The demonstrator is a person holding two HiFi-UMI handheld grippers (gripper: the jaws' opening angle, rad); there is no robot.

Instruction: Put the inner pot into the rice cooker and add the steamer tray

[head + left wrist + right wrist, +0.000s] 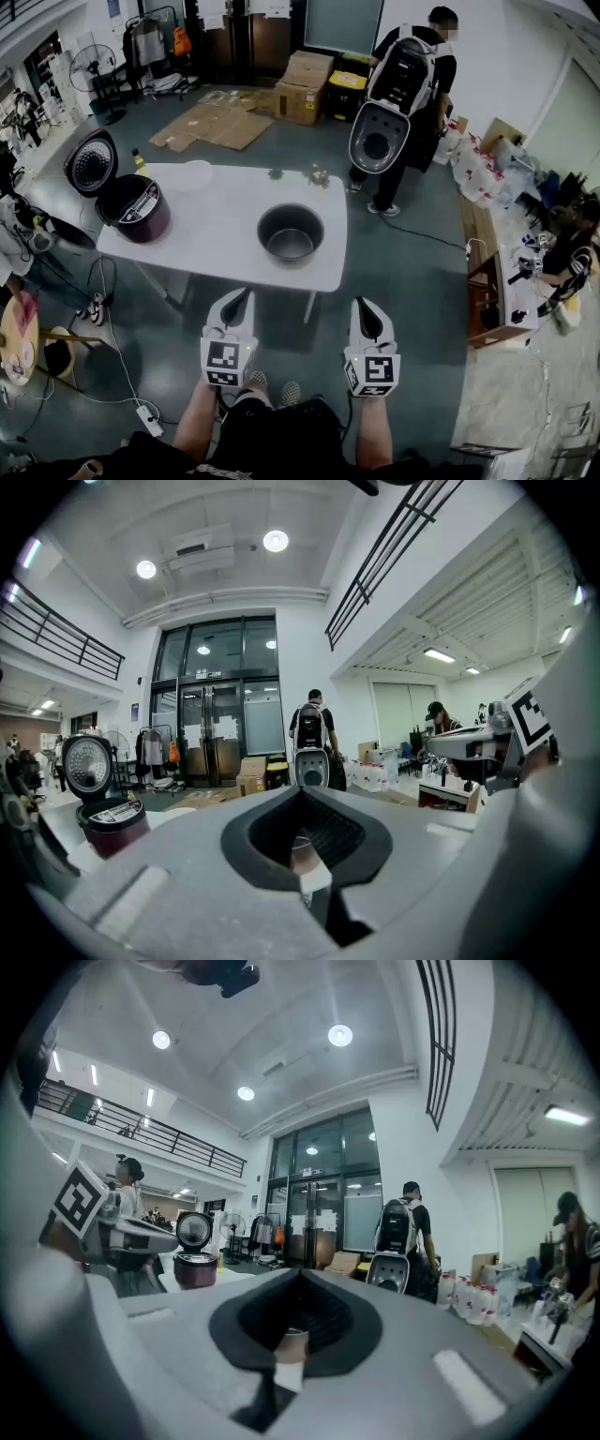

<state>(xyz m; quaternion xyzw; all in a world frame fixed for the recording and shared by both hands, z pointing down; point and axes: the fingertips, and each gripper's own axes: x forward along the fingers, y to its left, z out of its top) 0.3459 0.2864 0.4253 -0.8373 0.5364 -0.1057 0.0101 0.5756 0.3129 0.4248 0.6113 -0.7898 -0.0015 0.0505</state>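
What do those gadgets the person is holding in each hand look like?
Both are pale grey plastic tools. The left gripper and right gripper each taper to two black-lined jaws. Behind the jaws sits a cube printed with black-and-white square markers. The person wears dark clothing.

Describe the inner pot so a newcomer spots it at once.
Find the white table in the middle of the grey floor. The inner pot stands alone on its right half, near the front edge. It is the dark, open, empty metal bowl with no lid, unlike the maroon rice cooker with its raised lid at the table's left end.
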